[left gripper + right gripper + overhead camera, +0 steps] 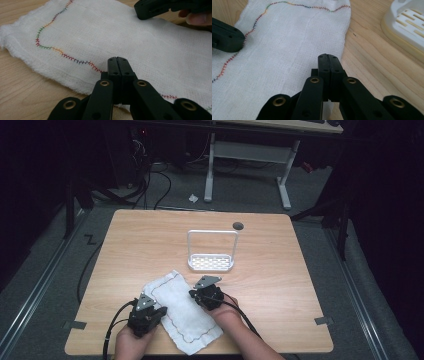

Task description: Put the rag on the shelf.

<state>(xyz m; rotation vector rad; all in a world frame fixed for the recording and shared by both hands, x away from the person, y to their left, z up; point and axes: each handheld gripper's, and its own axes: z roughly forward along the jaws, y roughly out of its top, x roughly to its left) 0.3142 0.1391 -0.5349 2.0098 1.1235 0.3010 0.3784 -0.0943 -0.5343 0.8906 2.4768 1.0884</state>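
While the white cloth (182,312) lay flat on the worktop (280,270) near a white rack (211,251), left tool (117,62) & right tool (329,60) sat at opp. edges, jaws together, apparently nipping the hems.

The surface (150,235) is a light wood-grain top with rounded corners and a small dark round hole (238,226) near its far edge. A white cloth (182,312) with wavy multicoloured stitching along its border lies flat at the near edge, set at a slant. Farther back, apart from the cloth, stands a white slotted tray (211,263) with a tall rectangular handle frame.
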